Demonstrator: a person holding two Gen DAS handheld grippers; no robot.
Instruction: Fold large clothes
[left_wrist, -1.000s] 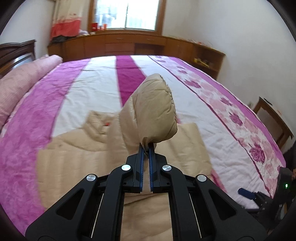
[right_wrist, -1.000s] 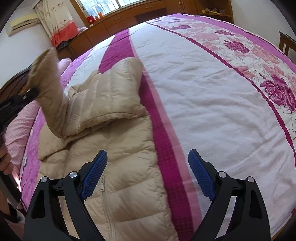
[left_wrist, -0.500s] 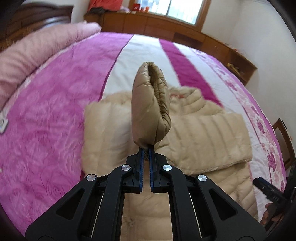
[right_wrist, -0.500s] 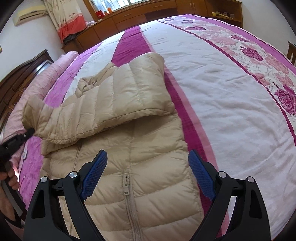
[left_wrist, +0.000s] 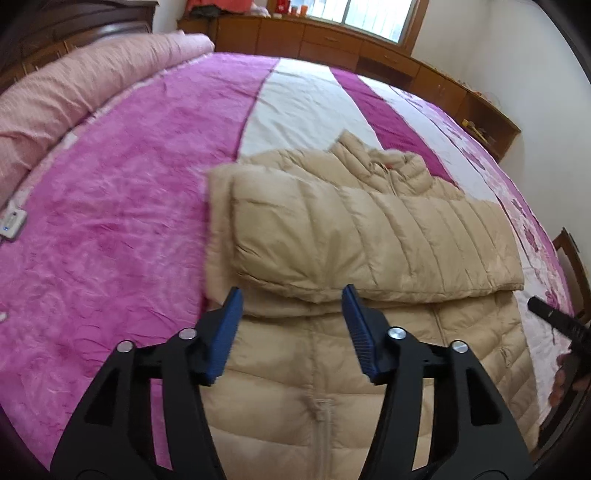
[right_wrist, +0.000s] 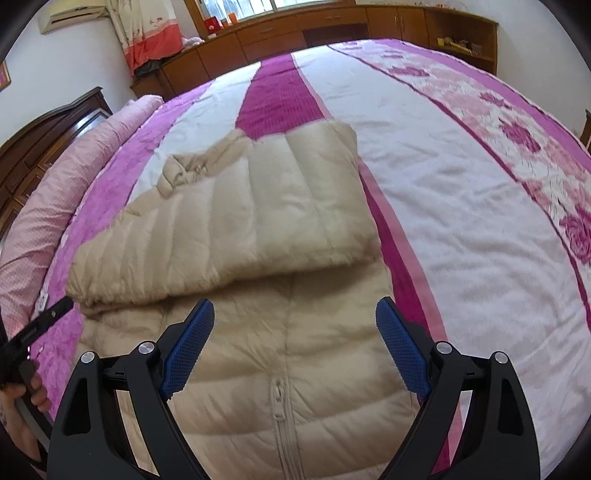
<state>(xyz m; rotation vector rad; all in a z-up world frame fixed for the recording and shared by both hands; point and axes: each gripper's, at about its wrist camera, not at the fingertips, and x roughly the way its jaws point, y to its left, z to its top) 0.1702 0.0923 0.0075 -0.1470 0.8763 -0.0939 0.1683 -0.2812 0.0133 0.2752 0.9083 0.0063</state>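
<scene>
A beige quilted down jacket lies front up on the bed, zipper closed, collar at the far end. Its sleeves lie folded flat across the chest. The jacket also shows in the right wrist view, with the folded sleeves across it. My left gripper is open and empty, just above the near edge of the folded sleeve. My right gripper is open and empty above the jacket's zipper.
The bed has a magenta, white and floral striped cover. A rolled pink quilt lies along the left side by the dark headboard. Wooden cabinets run under the window. A wooden chair stands at the right.
My left gripper carried the sleeve across the jacket, laid it flat on the chest and opened, letting it go. My right gripper stayed open and shifted left over the zipper.
</scene>
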